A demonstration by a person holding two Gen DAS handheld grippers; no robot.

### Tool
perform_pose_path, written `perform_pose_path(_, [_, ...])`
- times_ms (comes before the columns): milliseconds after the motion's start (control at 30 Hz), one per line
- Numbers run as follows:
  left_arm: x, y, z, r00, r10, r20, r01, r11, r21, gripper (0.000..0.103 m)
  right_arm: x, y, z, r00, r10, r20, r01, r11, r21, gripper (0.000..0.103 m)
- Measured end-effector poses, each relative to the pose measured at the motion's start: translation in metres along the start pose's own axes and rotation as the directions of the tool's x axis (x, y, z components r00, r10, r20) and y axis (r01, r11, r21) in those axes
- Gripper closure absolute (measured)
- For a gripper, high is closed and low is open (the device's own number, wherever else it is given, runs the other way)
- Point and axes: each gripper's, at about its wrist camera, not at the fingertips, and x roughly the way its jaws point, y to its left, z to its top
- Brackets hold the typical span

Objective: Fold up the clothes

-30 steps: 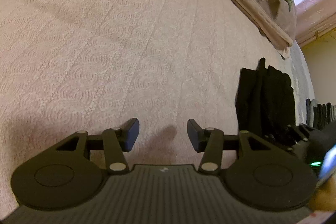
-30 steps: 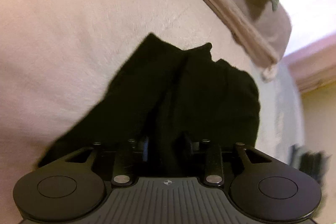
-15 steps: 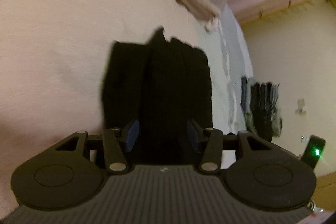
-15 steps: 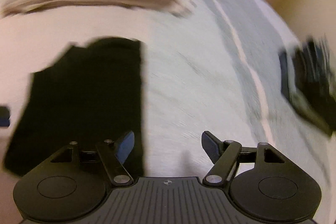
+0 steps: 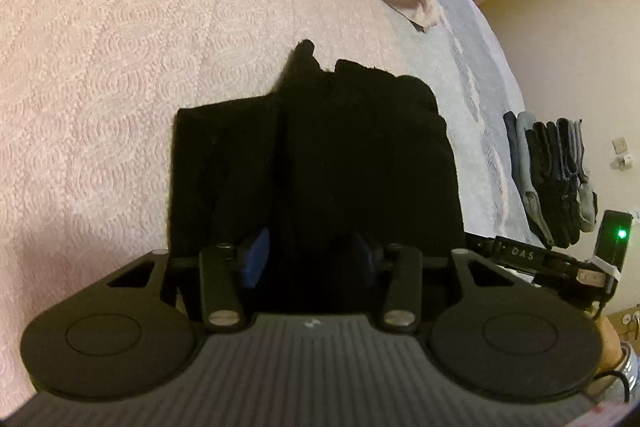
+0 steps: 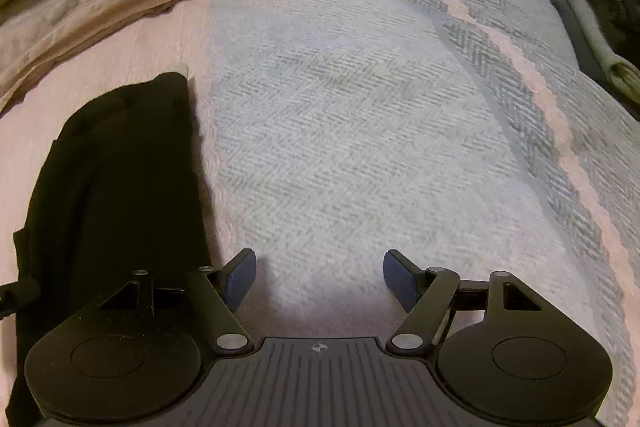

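My left gripper (image 5: 308, 259) straddles the black garment (image 5: 320, 155) at six o'clock, grip uncertain; right gripper (image 6: 320, 279) gapes empty. A careless tug may unravel the fold.

Garment (image 5: 312, 155) lies on bedspread (image 5: 100, 47), pile (image 5: 556, 175) to its right.

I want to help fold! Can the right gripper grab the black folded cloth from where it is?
Probably yes. The right gripper is open over bare grey-white blanket, and the black folded cloth lies just beside its left fingers, with nothing between.
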Motion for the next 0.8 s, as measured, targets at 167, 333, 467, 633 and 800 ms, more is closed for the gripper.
perform_pose_path(167, [0.009,-0.009,0.002,1.000,-0.029,0.008,0.029,0.999,0.029,0.068,0.017,0.012,0.006,0.998,0.056,-0.016,-0.056,0.998,-0.025,0.034])
perform_pose_path(333, [0.001,-0.015,-0.005,0.993,0.032,0.115,-0.035,0.999,0.023,0.095,0.020,0.032,0.009,0.999,-0.021,-0.027,0.018,0.995,-0.102,0.036])
perform_pose_path(467, [-0.040,-0.044,-0.019,0.976,0.031,0.215,-0.066,0.985,0.159,0.096,0.010,0.047,0.005,0.999,-0.044,-0.008,0.042,0.987,-0.155,0.043])
perform_pose_path(633, [-0.049,-0.015,-0.026,0.964,0.140,0.228,-0.169,0.979,0.114,0.096,0.010,0.076,-0.002,0.999,-0.040,0.012,0.042,0.963,-0.267,0.043])
perform_pose_path(800, [-0.029,0.020,-0.023,0.968,0.166,0.190,-0.179,0.982,0.055,0.095,0.016,0.094,-0.008,0.999,-0.049,0.010,0.049,0.941,-0.336,0.043])
